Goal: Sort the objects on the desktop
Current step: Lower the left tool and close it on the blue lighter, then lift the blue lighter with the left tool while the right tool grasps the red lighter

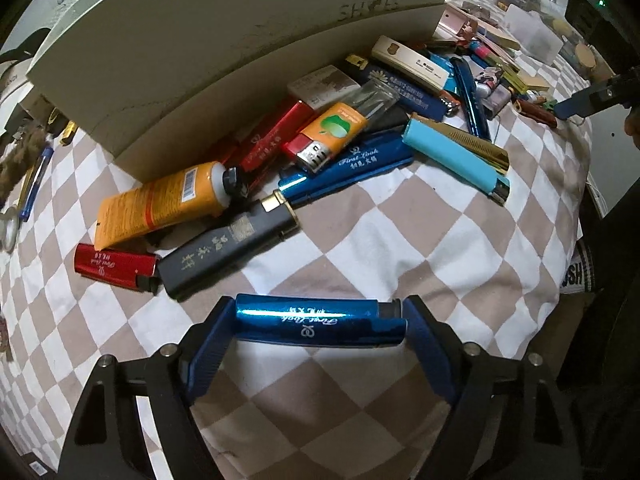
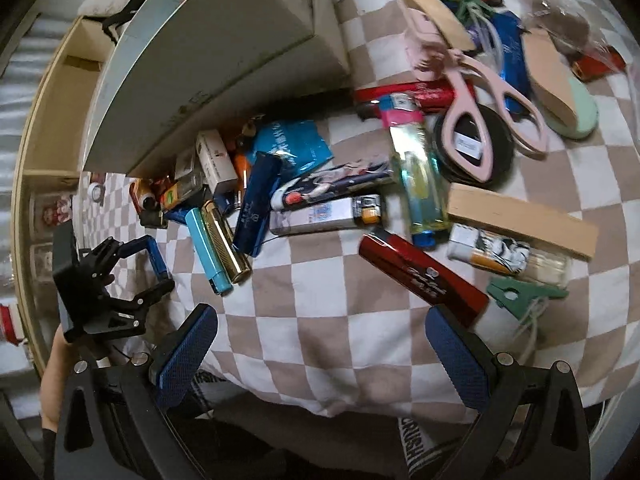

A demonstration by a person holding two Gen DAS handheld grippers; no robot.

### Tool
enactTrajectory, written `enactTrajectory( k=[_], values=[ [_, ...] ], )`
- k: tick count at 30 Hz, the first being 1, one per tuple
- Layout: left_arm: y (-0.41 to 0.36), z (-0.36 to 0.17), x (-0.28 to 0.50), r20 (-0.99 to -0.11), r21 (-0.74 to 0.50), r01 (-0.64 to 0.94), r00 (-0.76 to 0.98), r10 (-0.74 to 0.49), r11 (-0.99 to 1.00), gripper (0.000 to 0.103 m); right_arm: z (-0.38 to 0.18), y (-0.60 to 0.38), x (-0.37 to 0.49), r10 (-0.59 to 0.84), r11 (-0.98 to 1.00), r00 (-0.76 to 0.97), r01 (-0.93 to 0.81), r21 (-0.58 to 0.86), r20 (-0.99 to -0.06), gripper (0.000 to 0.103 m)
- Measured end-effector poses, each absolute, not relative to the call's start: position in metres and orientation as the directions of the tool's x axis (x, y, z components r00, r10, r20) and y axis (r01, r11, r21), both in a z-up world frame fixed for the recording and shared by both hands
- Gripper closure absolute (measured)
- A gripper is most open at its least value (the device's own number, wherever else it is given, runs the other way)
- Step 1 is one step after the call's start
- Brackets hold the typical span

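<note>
One glossy blue lighter (image 1: pixel 320 322) — left tongs (image 1: pixel 320 336) clamped.

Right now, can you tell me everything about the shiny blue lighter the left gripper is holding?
The blue lighter looks like glossy metal, with pale script lettering and a small logo that read upside down in the left wrist view. A dark grey cap end points right. It lies sideways, held end to end in the jaws of the left gripper, above the checkered cloth. Only the blue pads touch it.
</note>
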State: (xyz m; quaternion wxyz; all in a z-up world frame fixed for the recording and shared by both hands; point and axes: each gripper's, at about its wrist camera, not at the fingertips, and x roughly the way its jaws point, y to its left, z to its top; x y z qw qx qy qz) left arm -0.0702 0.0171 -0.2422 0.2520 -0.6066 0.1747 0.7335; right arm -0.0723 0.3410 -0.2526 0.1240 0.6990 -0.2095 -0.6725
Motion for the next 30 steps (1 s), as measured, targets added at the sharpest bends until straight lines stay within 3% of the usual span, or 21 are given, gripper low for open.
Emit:
enactTrajectory(
  k=[13, 22, 28, 30],
  values=[
    [0.010, -0.240, -0.066, -0.981, -0.055, -0.547, -0.126, 0.147, -0.835, 0.019, -0.277, 0.359, -0.065, -0.424, -0.849, -0.005, -0.346, 0.399, -0.906, 0.000],
    [0.011, -0.240, -0.064, -0.981, -0.041, -0.532, -0.141, 0.136, -0.846, 0.019, -0.276, 0.340, -0.084, -0.269, -0.920, -0.025, -0.288, 0.264, -0.963, 0.000],
    [0.009, -0.239, -0.064, -0.980, -0.047, -0.531, -0.141, 0.143, -0.846, 0.019, -0.282, 0.336, -0.093, -0.215, -0.920, -0.020, -0.331, 0.210, -0.976, 0.005],
    [0.008, -0.238, -0.064, -0.979, -0.049, -0.531, -0.141, 0.146, -0.846, 0.019, -0.283, 0.335, -0.096, -0.193, -0.925, -0.022, -0.330, 0.190, -0.981, 0.011]
  ],
)
